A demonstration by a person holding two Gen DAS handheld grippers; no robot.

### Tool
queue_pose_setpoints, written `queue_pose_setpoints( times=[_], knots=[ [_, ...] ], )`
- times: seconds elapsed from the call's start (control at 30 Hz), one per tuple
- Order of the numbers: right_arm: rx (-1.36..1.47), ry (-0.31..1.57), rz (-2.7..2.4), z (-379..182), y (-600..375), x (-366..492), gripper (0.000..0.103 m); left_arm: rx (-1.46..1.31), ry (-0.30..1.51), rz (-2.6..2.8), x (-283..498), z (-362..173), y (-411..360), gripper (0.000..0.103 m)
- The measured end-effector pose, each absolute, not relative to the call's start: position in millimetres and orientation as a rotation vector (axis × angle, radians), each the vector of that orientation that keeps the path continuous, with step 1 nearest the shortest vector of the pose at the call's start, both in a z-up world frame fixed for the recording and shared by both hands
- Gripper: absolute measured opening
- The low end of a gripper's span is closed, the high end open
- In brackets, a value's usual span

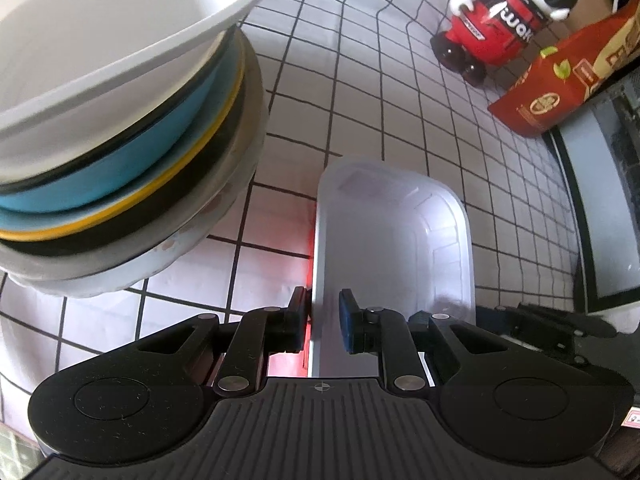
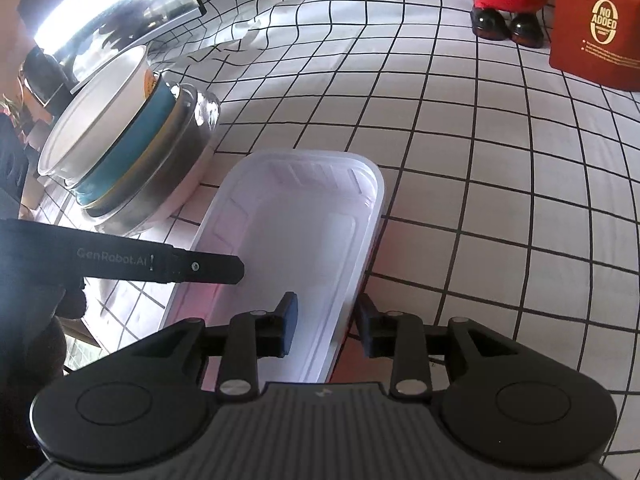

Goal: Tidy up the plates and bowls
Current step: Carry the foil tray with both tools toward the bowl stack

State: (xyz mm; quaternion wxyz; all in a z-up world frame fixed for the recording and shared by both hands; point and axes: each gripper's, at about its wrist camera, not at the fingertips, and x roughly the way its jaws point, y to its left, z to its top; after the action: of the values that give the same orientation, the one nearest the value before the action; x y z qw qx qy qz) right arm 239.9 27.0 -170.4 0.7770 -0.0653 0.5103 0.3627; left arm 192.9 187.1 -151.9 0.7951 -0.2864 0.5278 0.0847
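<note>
On the gridded bench, we find the white tray lying long axis toward 12 o'clock, left gripper and right gripper each straddling one long rim, jaws narrow, bowl stack at 10 o'clock.

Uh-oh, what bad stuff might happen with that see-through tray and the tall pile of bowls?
1. Each gripper, left and right, straddles only a thin side wall of the clear tray. If they pull unevenly, it may twist or slip out.
2. The bowl stack stands very close beside the tray, with its white top bowl sitting tilted. Swinging the tray that way might knock it over.
</note>
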Motion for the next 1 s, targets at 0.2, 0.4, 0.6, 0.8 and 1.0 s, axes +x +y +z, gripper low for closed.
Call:
queue_pose_setpoints(
  times=[0.2,0.4,0.6,0.8,1.0],
  knots=[
    [-0.136,1.097,0.796,-171.2,27.9,243.8,0.032,-0.626,1.137,0.184,193.4,-152.3,189.2,0.02],
    [-0.118,1.093,0.804,-172.6,25.1,243.1,0.032,-0.63,1.073,0.191,194.1,-145.4,194.0,0.02],
    [-0.085,1.095,0.79,-173.2,21.4,244.2,0.032,-0.615,1.108,0.173,198.5,-149.4,192.2,0.02],
    [-0.067,1.095,0.789,-174.2,21.0,246.6,0.032,-0.616,1.125,0.189,199.1,-151.9,190.5,0.02],
    [-0.06,1.101,0.764,-167.0,18.3,251.3,0.028,-0.541,1.124,0.189,208.5,-135.4,177.9,0.02]
  ],
)
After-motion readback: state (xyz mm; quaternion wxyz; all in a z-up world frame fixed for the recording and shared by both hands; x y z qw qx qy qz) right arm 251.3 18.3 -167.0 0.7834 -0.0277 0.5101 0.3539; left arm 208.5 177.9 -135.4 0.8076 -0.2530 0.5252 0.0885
